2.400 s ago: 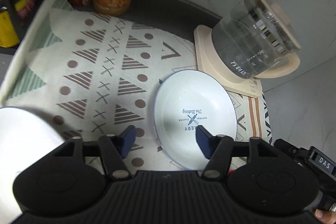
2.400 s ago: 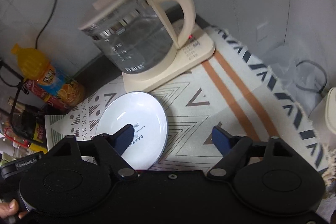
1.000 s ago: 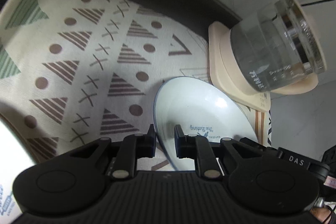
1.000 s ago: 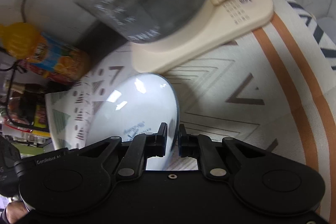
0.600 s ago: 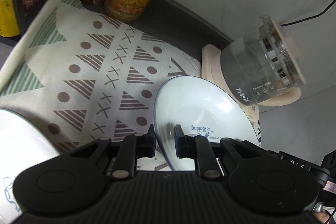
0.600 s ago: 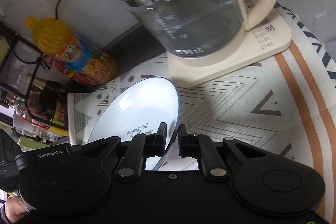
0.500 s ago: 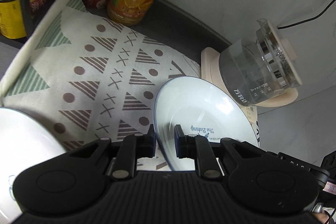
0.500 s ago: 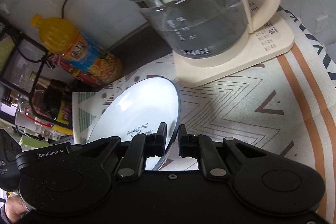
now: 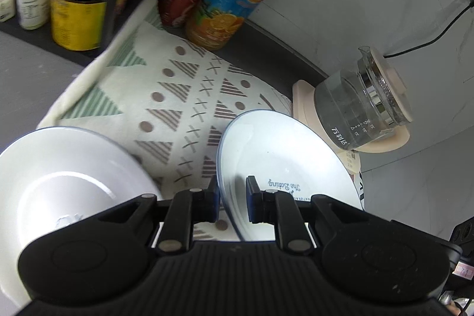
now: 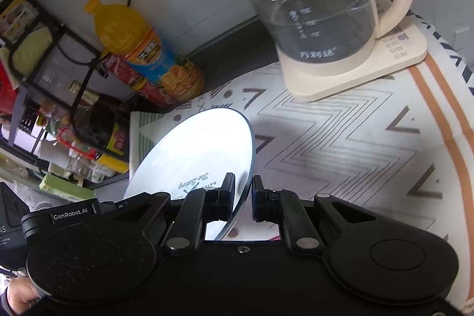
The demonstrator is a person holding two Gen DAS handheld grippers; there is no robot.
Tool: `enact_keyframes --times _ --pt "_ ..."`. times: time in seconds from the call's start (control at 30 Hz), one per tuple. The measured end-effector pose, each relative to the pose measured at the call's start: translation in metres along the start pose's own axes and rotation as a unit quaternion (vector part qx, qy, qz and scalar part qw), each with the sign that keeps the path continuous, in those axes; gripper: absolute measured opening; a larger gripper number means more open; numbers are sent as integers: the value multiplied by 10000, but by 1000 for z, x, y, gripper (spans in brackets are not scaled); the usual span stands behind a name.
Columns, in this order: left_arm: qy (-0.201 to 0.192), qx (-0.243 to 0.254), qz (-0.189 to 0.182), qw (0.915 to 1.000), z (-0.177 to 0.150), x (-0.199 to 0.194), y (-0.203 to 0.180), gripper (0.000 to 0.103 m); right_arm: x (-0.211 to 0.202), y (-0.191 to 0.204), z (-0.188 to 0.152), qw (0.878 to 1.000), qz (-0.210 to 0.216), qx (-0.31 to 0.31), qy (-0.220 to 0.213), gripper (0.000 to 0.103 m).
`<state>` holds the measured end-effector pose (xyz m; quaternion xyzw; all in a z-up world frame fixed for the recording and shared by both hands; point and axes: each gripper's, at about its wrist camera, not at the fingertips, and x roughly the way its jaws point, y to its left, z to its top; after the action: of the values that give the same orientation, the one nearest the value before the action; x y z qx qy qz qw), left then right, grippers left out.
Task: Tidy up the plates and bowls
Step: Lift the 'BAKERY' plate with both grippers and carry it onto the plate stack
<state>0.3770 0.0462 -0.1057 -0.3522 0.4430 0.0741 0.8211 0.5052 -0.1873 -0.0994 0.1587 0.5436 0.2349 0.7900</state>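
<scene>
1. At far left I am seeing a second white plate [image 9: 59,182] lying on the patterned cloth [image 9: 177,96].
2. My left hand-held gripper [image 9: 232,202] is pinching the left rim of the white "The Baking" plate [image 9: 284,156], which is tilting above the cloth.
3. My right hand-held gripper [image 10: 243,197] is clamping that plate's opposite rim.
4. The glass kettle [image 10: 320,17] is standing on its base further right.

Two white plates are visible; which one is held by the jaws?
The plate with blue lettering, beside the kettle; its rim sits between both jaws. The plain plate lies apart, unheld.
</scene>
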Motion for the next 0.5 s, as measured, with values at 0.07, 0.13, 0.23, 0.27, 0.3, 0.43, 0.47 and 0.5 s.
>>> enact_keyframes --times 0.07,0.13,0.23,0.27,0.3,0.43,0.47,0.5 --pt "-31 -34 10 10000 -5 -7 7 15 -2 7 -6 10000 26 -47 24 11" --pt "-48 -75 18 10000 -10 -14 13 15 -3 13 -13 9999 45 -92 49 11" --pt "-102 -147 24 9998 -16 -24 23 15 -5 21 -21 9998 71 -140 83 11" --pt "-119 -178 30 9998 -18 -27 27 15 -6 24 -24 9998 80 -170 93 11" --pt "-135 -208 40 9997 -20 -30 30 15 -6 27 -26 9997 89 -205 105 11" --pt "-192 -305 94 9993 -28 -41 45 15 -5 40 -37 9993 121 -323 155 11" --pt "-206 -330 112 9992 -30 -43 49 15 -4 43 -40 9992 124 -345 164 11" --pt "-219 -362 131 9990 -32 -45 53 15 -3 46 -43 9991 124 -359 167 11"
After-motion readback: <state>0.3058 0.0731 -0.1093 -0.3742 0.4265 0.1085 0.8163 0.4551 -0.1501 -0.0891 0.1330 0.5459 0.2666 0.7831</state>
